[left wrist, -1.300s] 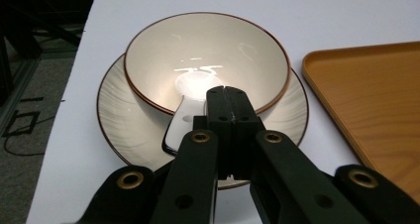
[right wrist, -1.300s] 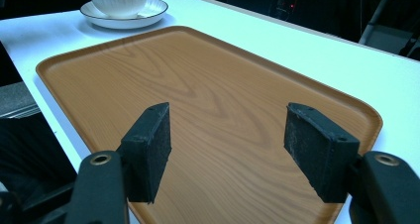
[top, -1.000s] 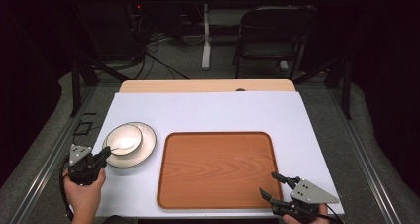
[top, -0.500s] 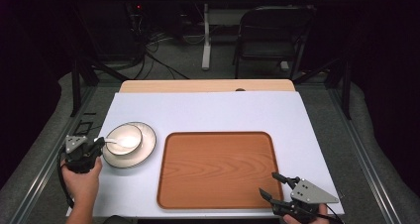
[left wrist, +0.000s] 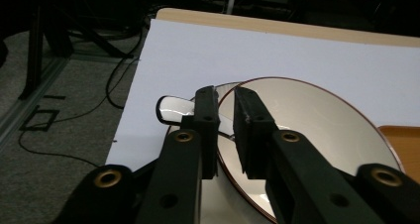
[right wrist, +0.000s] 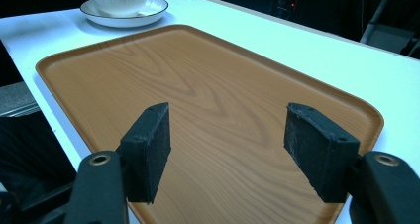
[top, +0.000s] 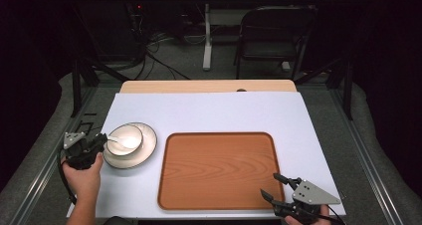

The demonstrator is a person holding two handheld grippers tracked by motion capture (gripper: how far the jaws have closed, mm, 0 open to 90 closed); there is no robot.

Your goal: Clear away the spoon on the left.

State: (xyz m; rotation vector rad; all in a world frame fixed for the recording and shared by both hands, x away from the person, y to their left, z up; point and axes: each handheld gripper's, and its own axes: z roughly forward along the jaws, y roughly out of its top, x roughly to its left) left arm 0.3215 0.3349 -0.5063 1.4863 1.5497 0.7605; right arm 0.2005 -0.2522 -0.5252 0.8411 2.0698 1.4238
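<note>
A: Partly hidden: the spoon handle runs behind the left gripper, whose narrow jaws, just opened, flank the bowl rim on its saucer; contact unclear

B: Right gripper wide, empty, over the tray; white table, dark room, chair behind
</note>
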